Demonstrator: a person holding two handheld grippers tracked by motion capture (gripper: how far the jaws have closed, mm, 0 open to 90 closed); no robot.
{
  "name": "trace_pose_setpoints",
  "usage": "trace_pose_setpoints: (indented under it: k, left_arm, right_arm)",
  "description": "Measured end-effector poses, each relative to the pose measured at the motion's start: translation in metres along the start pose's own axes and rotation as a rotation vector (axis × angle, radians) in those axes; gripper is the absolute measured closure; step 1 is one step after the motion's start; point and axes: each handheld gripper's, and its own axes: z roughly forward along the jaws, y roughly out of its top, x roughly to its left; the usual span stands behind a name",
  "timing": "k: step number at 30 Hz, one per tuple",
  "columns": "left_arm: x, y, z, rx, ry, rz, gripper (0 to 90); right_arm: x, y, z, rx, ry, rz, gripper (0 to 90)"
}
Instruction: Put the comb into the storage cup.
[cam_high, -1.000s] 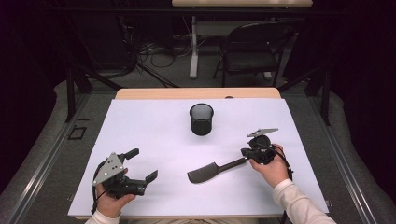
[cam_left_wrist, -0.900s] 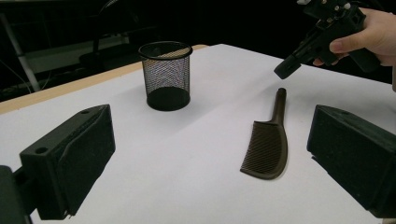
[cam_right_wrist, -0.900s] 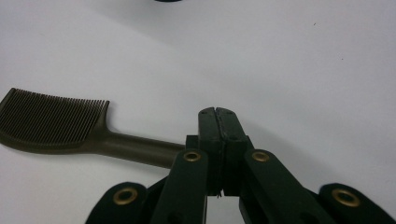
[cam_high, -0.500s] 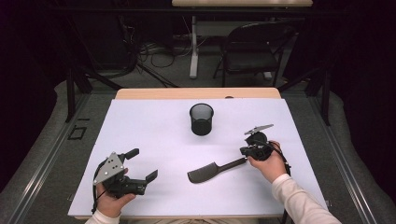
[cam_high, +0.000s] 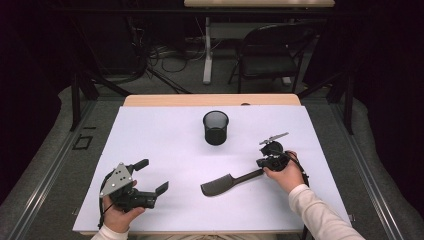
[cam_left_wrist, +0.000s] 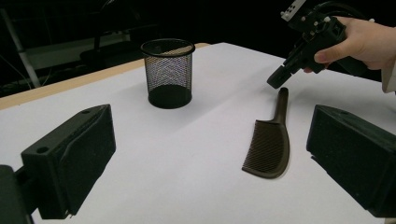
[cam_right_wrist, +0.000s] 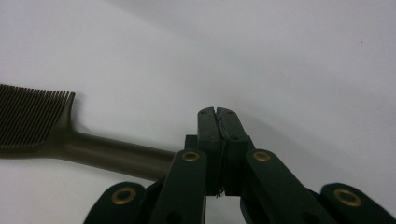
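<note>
We are holding a two-jaw gripper in each hand over a white table (cam_high: 165, 135). Our right gripper (cam_right_wrist: 217, 114) is sitting with its jaws pressed flat together, pad against pad, and nothing is caught between them. In the right gripper view the closed tips are hovering just over the end of the handle of a dark wide-toothed comb (cam_right_wrist: 51, 130); the handle is passing behind the jaws rather than between them. In the left gripper view the right gripper's tip (cam_left_wrist: 279, 77) is hanging just above the handle end, and we cannot tell whether it is touching.

The comb (cam_high: 231, 182) is lying flat on the table, in front of our right hand (cam_high: 286, 172), with its toothed head pointing toward the table's middle and its handle angling up toward the right gripper. In the left gripper view it (cam_left_wrist: 271, 142) is lying between the two jaws' lines of sight, well ahead of them.

Our left gripper (cam_high: 150, 180) is resting near the table's near left corner, gripped by our left hand (cam_high: 120, 215), with its jaws standing wide apart and nothing between them.

A black wire-mesh pen cup (cam_high: 216, 128) is standing upright beyond the comb, near the table's middle, well apart from both grippers. A folding chair (cam_high: 267, 55) is standing beyond the table.
</note>
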Motion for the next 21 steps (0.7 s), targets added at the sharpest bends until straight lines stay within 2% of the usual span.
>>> trace_pose_setpoints:
  k: [6,11,16,21]
  left_arm:
    - [0.0,0.0,0.0,0.0,0.001,-0.001,1.5]
    - [-0.001,0.0,0.0,0.001,0.008,0.0,1.5]
    - [0.0,0.0,0.0,0.001,0.003,-0.002,1.5]
    - [0.0,0.0,0.0,0.002,0.004,-0.002,1.5]
  right_arm:
    - [0.0,-0.001,0.001,0.03,-0.003,-0.003,89.4]
    - [0.0,-0.003,0.002,0.014,0.003,0.002,89.5]
    - [-0.001,-0.006,0.004,0.031,0.006,0.003,89.7]
    - [-0.002,-0.01,0.003,0.018,0.015,0.01,89.8]
